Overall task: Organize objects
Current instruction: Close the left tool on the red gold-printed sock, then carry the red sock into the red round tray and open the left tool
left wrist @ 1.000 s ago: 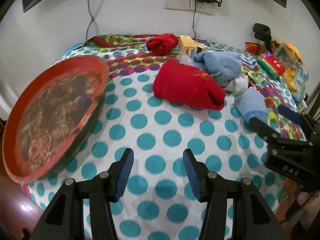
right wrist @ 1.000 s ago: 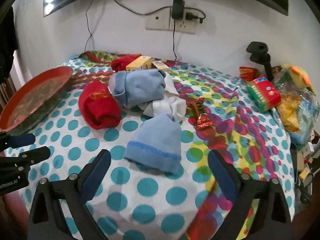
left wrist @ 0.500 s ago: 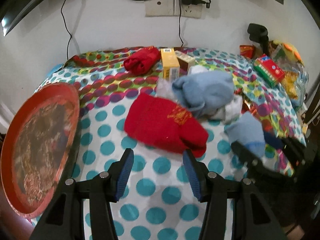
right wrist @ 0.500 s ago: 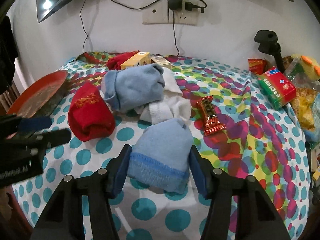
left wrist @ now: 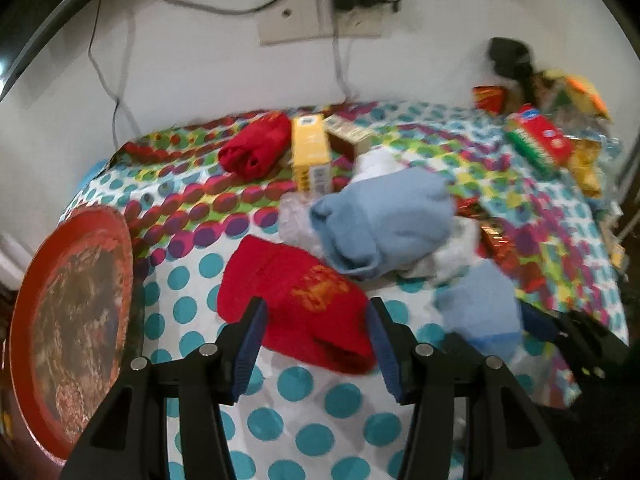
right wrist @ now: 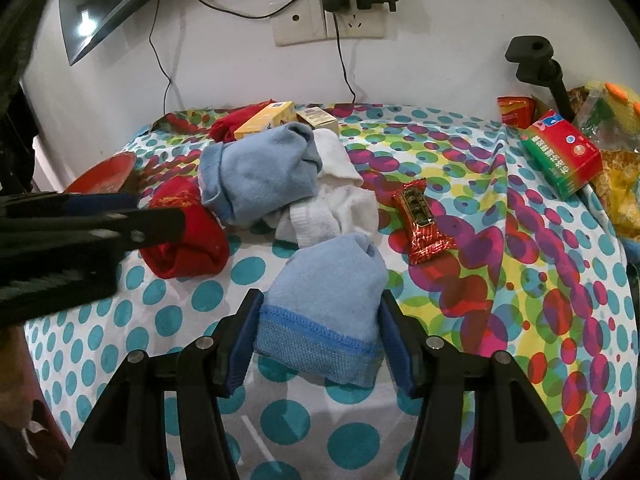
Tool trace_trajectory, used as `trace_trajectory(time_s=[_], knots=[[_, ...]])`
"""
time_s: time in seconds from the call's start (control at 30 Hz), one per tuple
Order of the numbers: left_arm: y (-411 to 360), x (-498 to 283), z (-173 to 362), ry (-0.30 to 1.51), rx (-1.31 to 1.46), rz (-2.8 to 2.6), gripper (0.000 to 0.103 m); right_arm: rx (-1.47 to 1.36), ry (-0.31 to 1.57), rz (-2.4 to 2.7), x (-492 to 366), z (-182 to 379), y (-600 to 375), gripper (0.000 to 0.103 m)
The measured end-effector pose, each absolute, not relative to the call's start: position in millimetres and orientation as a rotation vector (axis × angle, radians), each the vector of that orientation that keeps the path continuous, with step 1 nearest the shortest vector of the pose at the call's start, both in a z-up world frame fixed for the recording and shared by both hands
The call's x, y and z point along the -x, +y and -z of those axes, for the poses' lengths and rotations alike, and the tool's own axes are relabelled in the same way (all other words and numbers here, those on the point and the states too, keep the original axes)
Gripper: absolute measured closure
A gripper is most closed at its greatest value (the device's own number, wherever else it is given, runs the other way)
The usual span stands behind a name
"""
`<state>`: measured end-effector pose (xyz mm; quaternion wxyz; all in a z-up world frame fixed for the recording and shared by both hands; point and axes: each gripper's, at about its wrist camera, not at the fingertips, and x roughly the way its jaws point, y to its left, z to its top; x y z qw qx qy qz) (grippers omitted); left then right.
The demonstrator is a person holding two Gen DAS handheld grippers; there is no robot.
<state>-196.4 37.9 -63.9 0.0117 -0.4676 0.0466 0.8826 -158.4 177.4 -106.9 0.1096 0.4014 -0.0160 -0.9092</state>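
Red lacquer catches my eye first: a round tray (left wrist: pixel 72 320) hangs over the table's left edge, tilted, its centre dark and worn. My left tongs (left wrist: pixel 316 344) stand apart, the blue pads on either side of the near end of a folded red sock (left wrist: pixel 296 300); I cannot tell whether the pads touch it, and the view is blurred. Seen from the right wrist, that same red sock (right wrist: pixel 188 240) lies partly behind the left tool. Further back, near the table's far edge, I see a second red bundle (left wrist: pixel 256 148), a yellow box (left wrist: pixel 310 152) and a brown box (left wrist: pixel 348 136) just beside it. Toward the middle, a large light-blue sock roll (right wrist: pixel 256 172) rests on crumpled white socks (right wrist: pixel 332 208). My right tongs (right wrist: pixel 318 340) are closed in on a small light-blue sock (right wrist: pixel 328 300), both pads pressed against its cuffed end, which lies on the dotted tablecloth (right wrist: pixel 500 280) near the front edge. Right of it lies a red-wrapped candy bar (right wrist: pixel 420 220). At the table's right edge sits a green and red box (right wrist: pixel 560 160), with snack bags (right wrist: pixel 624 192) beyond it.
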Motion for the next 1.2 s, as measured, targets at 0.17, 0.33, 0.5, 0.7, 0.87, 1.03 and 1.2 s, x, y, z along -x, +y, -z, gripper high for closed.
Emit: trace_trajectory(time_s=[0.17, 0.33, 0.5, 0.7, 0.87, 1.03, 1.2], knots=[[26, 201, 86, 0.073, 1.511, -2.716, 0.042, -1.192, -0.065, 2.658, 159, 108, 178, 0.048], [20, 199, 91, 0.073, 1.475, -2.73, 0.032, -1.197, -0.081, 2.647, 161, 109, 180, 0.048], [22, 199, 93, 0.095, 1.429, -2.718, 0.033, -1.201, -0.119, 2.637, 162, 111, 184, 0.048], [28, 191, 89, 0.133, 1.377, -2.702, 0.059, -1.2, -0.09, 2.646, 161, 110, 181, 0.048], [32, 185, 82, 0.191, 1.375, -2.692, 0.065, -1.207, -0.092, 2.644, 162, 111, 181, 0.048], [21, 174, 72, 0.159, 1.375, -2.687, 0.065, -1.209, -0.079, 2.647, 162, 111, 181, 0.048], [1, 164, 56, 0.123, 1.371, -2.695, 0.065, -1.21, -0.075, 2.65, 162, 111, 181, 0.048]])
